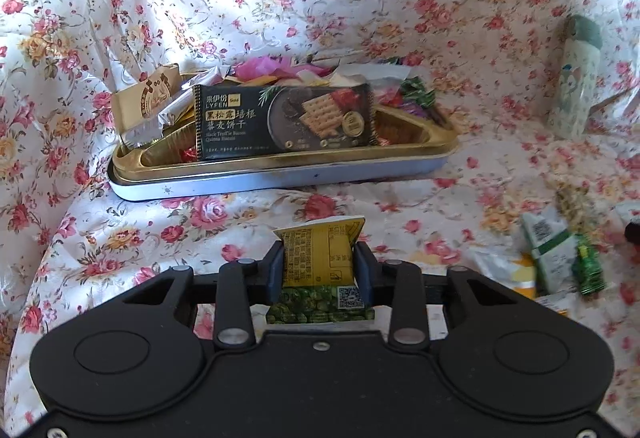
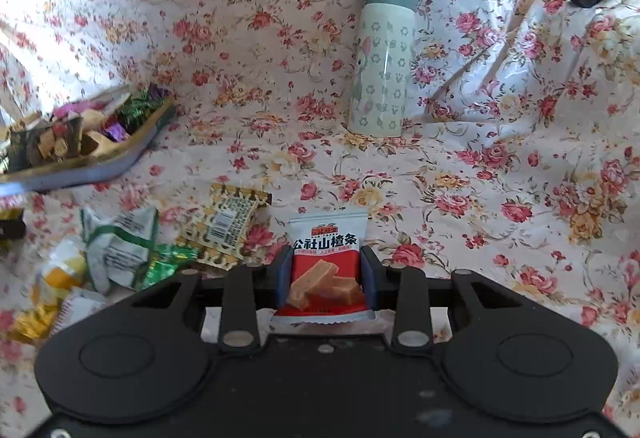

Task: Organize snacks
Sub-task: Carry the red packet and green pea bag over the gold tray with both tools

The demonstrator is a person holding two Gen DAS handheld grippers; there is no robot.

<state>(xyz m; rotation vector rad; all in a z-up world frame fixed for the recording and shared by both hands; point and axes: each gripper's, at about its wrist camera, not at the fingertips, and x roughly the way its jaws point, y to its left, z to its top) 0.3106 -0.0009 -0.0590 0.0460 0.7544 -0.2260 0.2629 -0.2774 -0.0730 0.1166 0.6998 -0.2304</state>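
Gripping a yellow-green snack packet at lower centre, the left tongs are facing the snack tin above, likely its destination; the right tongs are clamping a red hawthorn packet at lower centre.

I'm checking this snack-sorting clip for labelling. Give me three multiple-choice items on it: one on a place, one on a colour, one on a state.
1. Where is the black cracker packet?
A. in the tray
B. beside the flask
C. in a gripper

2. What colour is the flask's cap?
A. red
B. grey-green
C. black

3. What is the right gripper doing?
A. open, nothing between its fingers
B. shut on the red hawthorn packet
C. shut on the flask

Answers: 1 A, it leans among sweets inside the gold-lined tray. 2 B, a dull grey-green top. 3 B, both pads press the packet's sides.
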